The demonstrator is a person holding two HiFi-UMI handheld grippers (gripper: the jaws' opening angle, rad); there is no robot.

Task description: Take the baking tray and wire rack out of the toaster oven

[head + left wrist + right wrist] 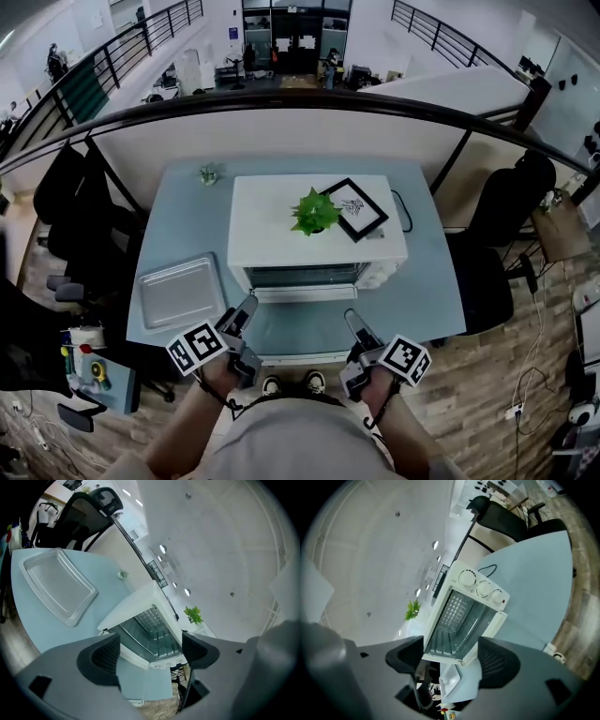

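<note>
Left gripper (246, 311) and right gripper (355, 324) hover side by side over the near edge of the table (431, 281), just short of the toaster oven (272, 225) and not touching it. The left gripper view shows the left gripper's (150, 651) jaws standing well apart with only the oven and table top seen through the gap. The right gripper (453, 658) is likewise parted and empty, its pads framing the oven mouth from a distance.

The oven's glass door (305, 277) appears to be folded down toward the person, leaving the cavity open. Inside it, thin metal bars that look like the wire rack (450, 632) cross the opening; their exact seating cannot be made out. The baking tray (181, 291) already lies flat on the table to the left of the oven, well clear of it. A potted plant (315, 212) and a picture frame (355, 208) sit on the oven's roof.

By this layout the tray step looks done and the rack is the part not yet out. The next move probably calls for one gripper to go in level over the lowered door, close on the rack's front bar, and draw it straight out without tipping it or nudging the oven enough to shake the plant.
</note>
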